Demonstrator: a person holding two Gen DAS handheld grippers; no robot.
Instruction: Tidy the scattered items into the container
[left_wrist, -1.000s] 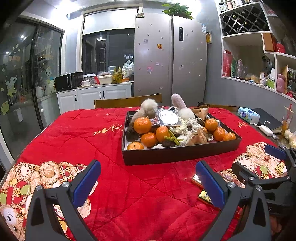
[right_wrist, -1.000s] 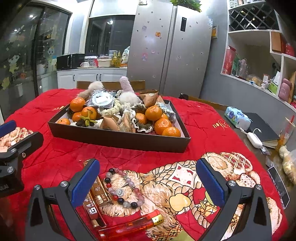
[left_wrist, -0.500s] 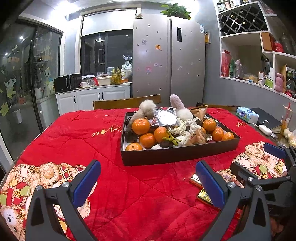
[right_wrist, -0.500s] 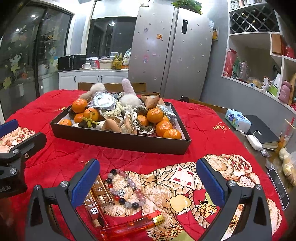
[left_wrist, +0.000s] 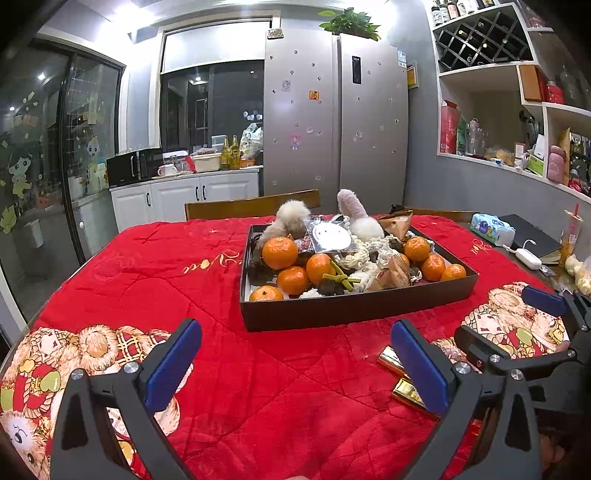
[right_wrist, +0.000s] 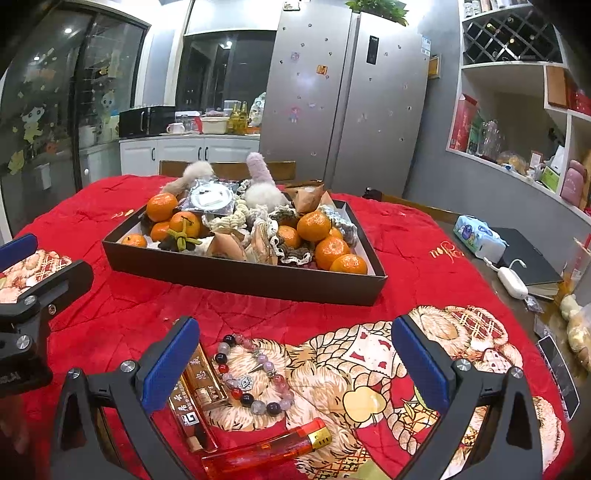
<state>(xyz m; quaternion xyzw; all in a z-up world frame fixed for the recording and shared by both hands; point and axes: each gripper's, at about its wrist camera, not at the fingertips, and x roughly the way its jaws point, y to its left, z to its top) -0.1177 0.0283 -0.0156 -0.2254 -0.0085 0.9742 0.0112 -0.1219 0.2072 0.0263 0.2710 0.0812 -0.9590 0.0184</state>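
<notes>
The bracelet was seen lying just ahead of the right claw, held apart, nearer than the left claw, likewise apart.

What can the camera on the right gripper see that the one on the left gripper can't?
Only the right wrist view shows the bead bracelet and the orange lighter lying on the red cloth between the right gripper's open fingers.

Only the left wrist view shows the bare red stretch of cloth ahead of the open left gripper.

Both show the dark tray piled with tangerines and plush toys, the gold bars, and the fridge behind.
</notes>
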